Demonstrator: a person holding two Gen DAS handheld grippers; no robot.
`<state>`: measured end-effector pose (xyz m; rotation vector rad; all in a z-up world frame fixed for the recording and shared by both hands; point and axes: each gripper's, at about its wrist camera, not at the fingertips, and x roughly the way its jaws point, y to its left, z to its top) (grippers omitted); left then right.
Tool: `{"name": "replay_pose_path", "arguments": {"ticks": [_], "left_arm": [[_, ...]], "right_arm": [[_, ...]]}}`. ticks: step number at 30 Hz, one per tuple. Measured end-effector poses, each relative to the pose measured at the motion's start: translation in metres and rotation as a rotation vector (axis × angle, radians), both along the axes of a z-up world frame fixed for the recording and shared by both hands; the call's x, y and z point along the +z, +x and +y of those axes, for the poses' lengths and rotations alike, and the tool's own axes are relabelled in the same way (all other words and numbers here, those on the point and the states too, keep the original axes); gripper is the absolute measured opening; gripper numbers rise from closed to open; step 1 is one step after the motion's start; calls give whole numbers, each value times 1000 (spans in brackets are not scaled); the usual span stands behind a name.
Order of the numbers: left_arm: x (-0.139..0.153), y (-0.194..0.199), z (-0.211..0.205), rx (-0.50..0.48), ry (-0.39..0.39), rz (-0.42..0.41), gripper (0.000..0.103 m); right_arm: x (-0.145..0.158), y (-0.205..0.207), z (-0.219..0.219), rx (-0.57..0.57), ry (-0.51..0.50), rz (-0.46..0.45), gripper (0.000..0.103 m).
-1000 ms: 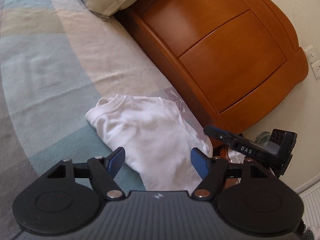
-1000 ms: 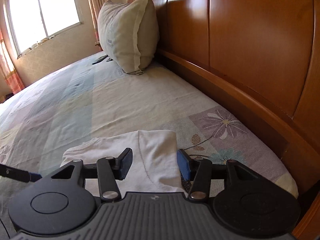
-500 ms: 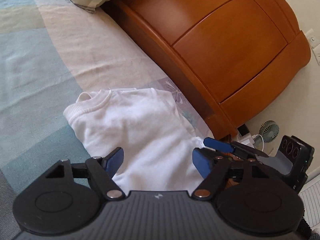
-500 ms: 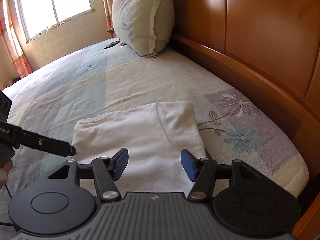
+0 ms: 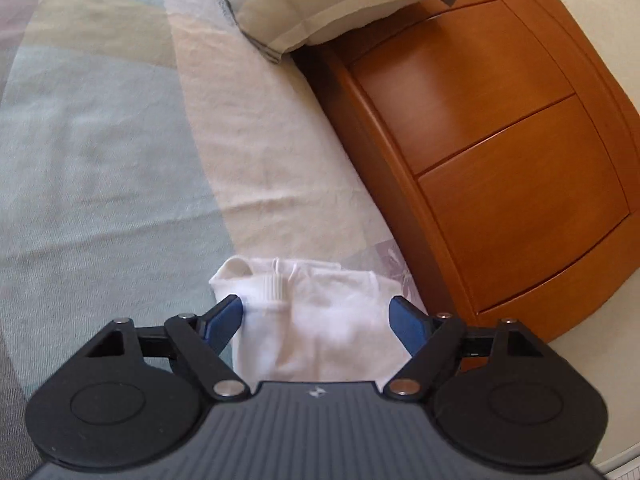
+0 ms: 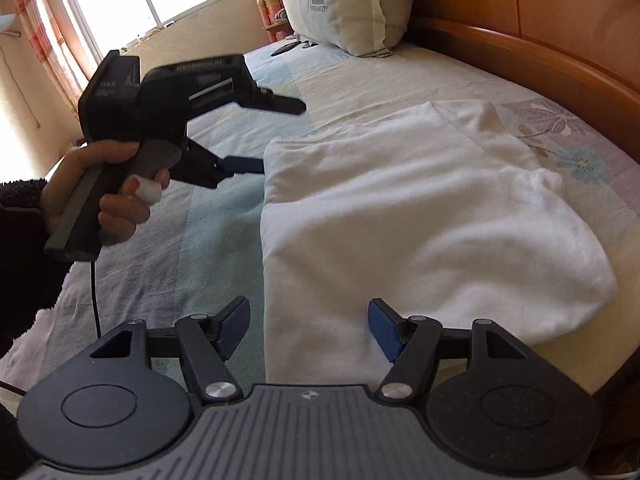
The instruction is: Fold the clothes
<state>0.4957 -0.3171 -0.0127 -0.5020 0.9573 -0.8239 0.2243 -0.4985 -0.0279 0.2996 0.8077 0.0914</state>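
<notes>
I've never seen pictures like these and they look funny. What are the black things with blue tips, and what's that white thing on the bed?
Those black things are grippers: hand-held tongs with two blue-tipped fingers. A person holds one in each hand, and each carries a little camera looking forward along its fingers. One picture comes from the left gripper, the other from the right gripper. In the right one you can also see the person's left hand holding the other tool. The white thing is a folded piece of clothing lying on the bed, near a wooden headboard and a pillow. Both grippers have just been opening. Neither pinches anything; the clothing just lies in front of them.
</notes>
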Motion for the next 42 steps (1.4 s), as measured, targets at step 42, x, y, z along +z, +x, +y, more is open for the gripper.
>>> {"name": "replay_pose_path", "arguments": {"ticks": [42], "left_arm": [[11, -114, 74, -99, 578, -305, 91]], "right_arm": [[9, 12, -56, -241, -334, 33, 99]]}}
